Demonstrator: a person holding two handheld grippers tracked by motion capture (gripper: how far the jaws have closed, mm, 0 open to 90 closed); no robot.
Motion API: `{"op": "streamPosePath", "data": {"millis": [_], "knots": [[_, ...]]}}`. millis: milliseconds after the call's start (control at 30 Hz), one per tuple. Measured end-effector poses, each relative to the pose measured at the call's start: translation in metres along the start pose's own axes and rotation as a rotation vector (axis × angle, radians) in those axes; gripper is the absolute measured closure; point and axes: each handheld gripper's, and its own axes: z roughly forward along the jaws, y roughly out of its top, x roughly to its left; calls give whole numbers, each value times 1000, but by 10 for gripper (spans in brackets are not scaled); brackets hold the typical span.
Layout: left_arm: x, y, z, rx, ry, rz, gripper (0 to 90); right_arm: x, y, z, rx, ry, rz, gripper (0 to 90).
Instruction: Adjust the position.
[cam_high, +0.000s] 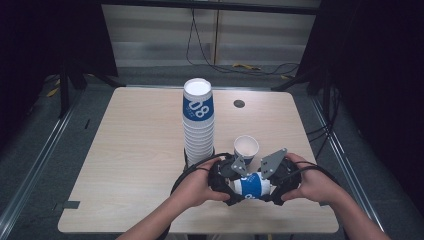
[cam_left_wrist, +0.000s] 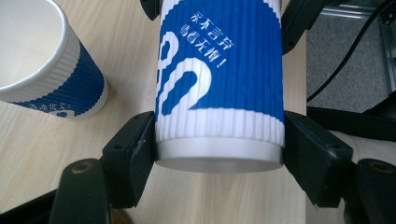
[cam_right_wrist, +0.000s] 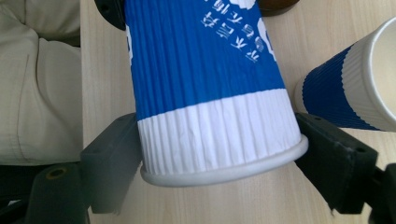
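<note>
Two grippers on one cup lying level above the table, left gripper clamped at its base end, right gripper clamped at its rim end, second cup upright just beyond the fingers, cup stack farther off

cup stack and open cup ahead, left tabletop free

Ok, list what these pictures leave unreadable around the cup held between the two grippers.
- Held cup, high view: both ends covered by the hands and the left gripper and right gripper.
- Same cup, left gripper view: top cut off by the upper edge.
- Stack of cups, high view: count too small to tell.
- Upright cup, high view: print faces away.
</note>
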Motion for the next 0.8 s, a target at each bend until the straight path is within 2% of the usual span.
{"op": "streamPosePath", "data": {"millis": [100, 167, 233, 300, 467, 600, 633, 800], "knots": [[0, -1, 2, 10, 2, 2, 289, 1, 1, 0, -1, 5, 5, 179], [0, -1, 3, 16, -2, -1, 287, 0, 2, 0, -9, 3, -21, 179], [0, -2, 3, 20, 0, -1, 284, 1, 4, 0, -10, 1, -15, 180], [1, -3, 3, 22, 0, -1, 283, 0, 5, 0, -22, 0, -33, 180], [1, -3, 3, 29, 0, -9, 283, 1, 6, -1, -21, 0, -19, 180], [1, -2, 3, 50, 0, 3, 284, 0, 7, 0, -20, 10, -29, 180], [1, -2, 4, 50, -5, -12, 284, 1, 7, 0, -19, 8, -30, 180], [1, -2, 5, 72, -1, -2, 286, 0, 7, 1, -20, 14, -33, 180]]}}
